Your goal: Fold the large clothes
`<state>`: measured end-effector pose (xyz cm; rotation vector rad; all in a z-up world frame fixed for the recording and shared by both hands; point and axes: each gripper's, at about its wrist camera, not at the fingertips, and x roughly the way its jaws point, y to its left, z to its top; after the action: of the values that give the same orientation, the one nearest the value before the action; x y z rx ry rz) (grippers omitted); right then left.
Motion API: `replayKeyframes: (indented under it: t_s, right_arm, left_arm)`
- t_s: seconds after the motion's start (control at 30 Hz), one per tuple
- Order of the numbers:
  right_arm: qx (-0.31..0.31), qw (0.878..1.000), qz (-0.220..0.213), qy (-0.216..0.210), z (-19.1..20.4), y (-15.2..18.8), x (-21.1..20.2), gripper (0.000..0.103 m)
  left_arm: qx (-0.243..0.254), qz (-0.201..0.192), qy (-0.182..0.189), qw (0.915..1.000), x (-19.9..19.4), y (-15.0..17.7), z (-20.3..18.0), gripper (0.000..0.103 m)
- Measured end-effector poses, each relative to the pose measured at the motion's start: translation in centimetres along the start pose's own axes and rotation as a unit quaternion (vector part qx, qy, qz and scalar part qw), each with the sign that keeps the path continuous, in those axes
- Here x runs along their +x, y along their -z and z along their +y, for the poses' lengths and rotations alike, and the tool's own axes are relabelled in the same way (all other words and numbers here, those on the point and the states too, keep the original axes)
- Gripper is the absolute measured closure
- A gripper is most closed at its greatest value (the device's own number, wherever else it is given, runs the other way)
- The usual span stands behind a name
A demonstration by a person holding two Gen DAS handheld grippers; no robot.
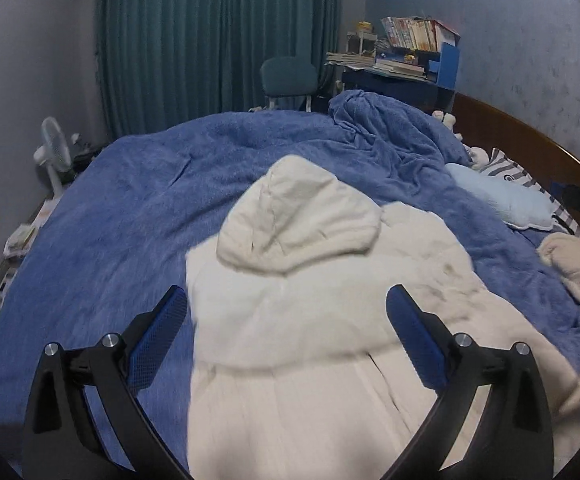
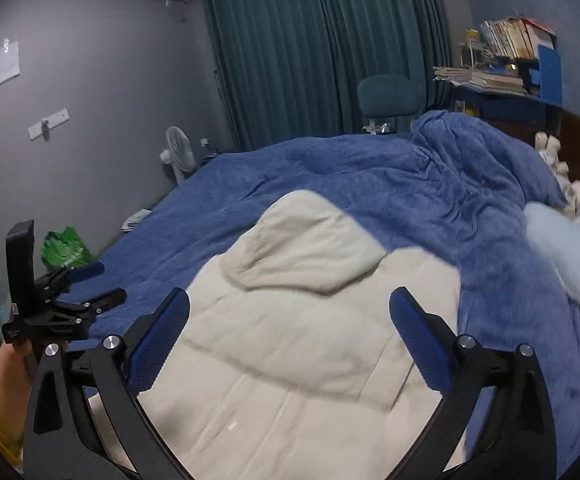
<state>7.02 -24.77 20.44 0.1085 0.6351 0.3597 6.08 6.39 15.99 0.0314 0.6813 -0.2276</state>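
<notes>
Nearest the cameras, both tools hang over the garment with nothing between their fingers. The left gripper (image 1: 286,320) has its blue-padded fingers spread wide apart above the shoulders of the cream padded hooded coat (image 1: 310,320), and the right gripper (image 2: 290,320) is spread just as wide over the same coat (image 2: 290,340); neither pad touches the fabric as far as can be told.

In the right wrist view the left gripper (image 2: 90,280) shows from the side, held in the person's left hand (image 2: 2,368) at the near left edge of the coat.

The coat lies back up on the fuzzy blue blanket (image 1: 130,208) covering the bed, its hood (image 1: 302,216) spread flat and pointing away. Its left side already looks tucked in to a straight edge, while on the right, cream fabric spills outward towards a bunched cream piece (image 1: 566,260), perhaps a sleeve. By that reading the folding is only begun: the right side, then the hood and the body, remain.

Farther off, a blue desk shelf (image 2: 546,76) holds a row of upright books and stacked papers.
</notes>
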Motion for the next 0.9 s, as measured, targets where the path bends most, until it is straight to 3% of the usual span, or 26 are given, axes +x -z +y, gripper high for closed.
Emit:
replayKeyframes:
  t_s: [0.07,0.2,0.4,0.6,0.67,0.73,0.9]
  right_arm:
    - [-0.004,1.0,0.004,0.003,1.2,2.1,-1.8,0.007]
    - [-0.019,0.999,0.015,0.044,2.0,7.1,-3.7,0.007]
    - [-0.043,0.99,0.05,0.126,0.0,12.9,-4.3,0.007]
    - [-0.036,0.983,0.058,0.169,-3.2,15.9,-5.9,0.007]
    - [-0.027,0.981,0.055,0.182,-4.5,16.9,-5.9,0.007]
    - [-0.019,0.978,0.078,0.192,-5.6,17.6,-5.2,0.007]
    - [0.009,0.978,0.1,0.183,-7.7,18.3,-4.6,0.007]
  left_arm:
    - [-0.004,0.0,0.003,1.0,-2.3,1.8,-0.9,0.008]
    - [0.014,0.008,-0.031,0.9994,-5.4,6.0,-2.8,0.008]
    - [0.036,0.043,-0.056,0.9968,-5.7,11.0,-4.4,0.008]
    - [0.048,0.05,-0.069,0.9952,-5.8,13.1,-4.8,0.008]
    - [0.064,0.047,-0.088,0.9929,-5.5,13.7,-4.7,0.008]
    - [0.07,0.049,-0.09,0.9922,-5.1,14.2,-4.4,0.008]
    - [0.071,0.066,-0.093,0.9909,-4.4,15.2,-2.3,0.008]
